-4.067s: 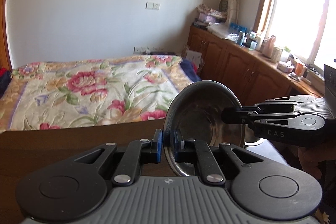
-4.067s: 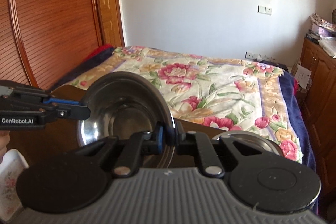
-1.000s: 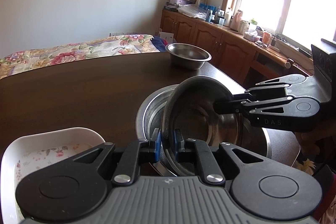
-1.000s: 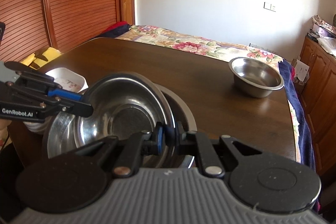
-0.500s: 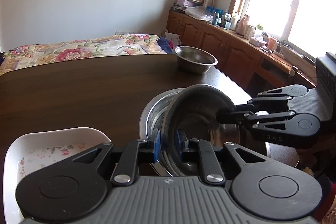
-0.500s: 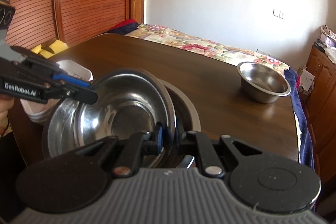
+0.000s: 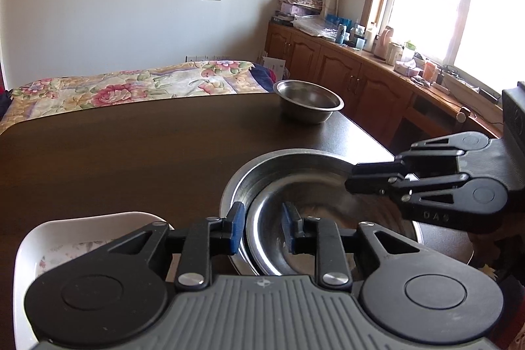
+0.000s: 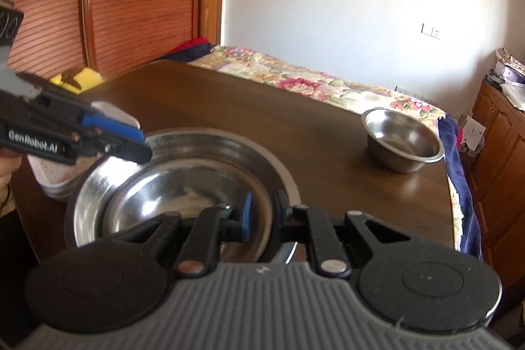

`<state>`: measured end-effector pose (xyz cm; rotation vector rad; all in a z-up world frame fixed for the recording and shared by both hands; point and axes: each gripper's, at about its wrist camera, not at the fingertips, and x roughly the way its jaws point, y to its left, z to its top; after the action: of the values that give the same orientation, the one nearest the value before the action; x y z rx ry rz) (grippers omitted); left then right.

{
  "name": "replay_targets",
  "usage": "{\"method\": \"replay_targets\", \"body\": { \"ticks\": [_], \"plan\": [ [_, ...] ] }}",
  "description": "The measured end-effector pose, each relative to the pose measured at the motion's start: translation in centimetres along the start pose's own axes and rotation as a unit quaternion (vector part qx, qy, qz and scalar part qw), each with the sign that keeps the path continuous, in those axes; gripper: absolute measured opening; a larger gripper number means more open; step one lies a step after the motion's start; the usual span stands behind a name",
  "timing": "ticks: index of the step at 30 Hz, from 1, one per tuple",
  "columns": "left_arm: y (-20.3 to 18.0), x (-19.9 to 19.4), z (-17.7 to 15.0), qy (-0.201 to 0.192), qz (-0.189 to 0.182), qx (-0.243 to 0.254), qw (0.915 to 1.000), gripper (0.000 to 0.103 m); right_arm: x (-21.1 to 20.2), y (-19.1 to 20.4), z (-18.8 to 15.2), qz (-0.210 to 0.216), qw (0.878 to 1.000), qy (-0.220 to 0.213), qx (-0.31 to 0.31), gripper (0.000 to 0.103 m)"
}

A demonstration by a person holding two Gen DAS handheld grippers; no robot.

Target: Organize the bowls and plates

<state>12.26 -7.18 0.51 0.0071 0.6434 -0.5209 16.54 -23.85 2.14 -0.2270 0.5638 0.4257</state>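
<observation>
Your left gripper [image 8: 131, 143] carries the lettering "GenRobot.AI" along its side, and your right gripper [image 7: 357, 182] reads "DAS" on its linkage. Half a second ago both sets of jaws were pinching the rim of the smaller steel bowl [image 8: 183, 199] and holding it tilted above the big one; now that bowl sits nested flat inside the large steel basin [image 7: 295, 159] on the dark wooden bench [image 7: 131, 146], and both sets of jaws are spread. Your left gripper's blue pads [image 7: 238, 228] straddle the near rim of the nested bowl without pressing it; in the right wrist view, your right gripper's pads [image 8: 246, 215] likewise stand either side of that rim, apart. A second small steel bowl [image 7: 308, 100] waits at the bench's far corner, well apart. A white floral dish [image 7: 82, 238] lies just beside the basin.
</observation>
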Motion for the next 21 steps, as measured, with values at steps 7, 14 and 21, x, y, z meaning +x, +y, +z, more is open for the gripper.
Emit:
{"method": "replay_targets", "body": {
  "ticks": [7, 14, 21],
  "plan": [
    [-0.2, 0.2, 0.5, -0.004, 0.005, 0.007, 1.0, 0.028, -0.5, -1.2, 0.3, -0.009, 0.999, -0.031, 0.017, 0.021],
    [-0.5, 1.3, 1.8, -0.005, 0.016, 0.016, 0.9997, 0.029, -0.4, -3.1, 0.4, -0.026, 0.997, -0.06, 0.037, 0.022],
    [-0.6, 2.9, 3.9, -0.008, 0.031, 0.025, 0.9992, 0.029, 0.0, -6.0, 0.9, -0.037, 0.995, -0.073, 0.055, 0.022]
  ]
}}
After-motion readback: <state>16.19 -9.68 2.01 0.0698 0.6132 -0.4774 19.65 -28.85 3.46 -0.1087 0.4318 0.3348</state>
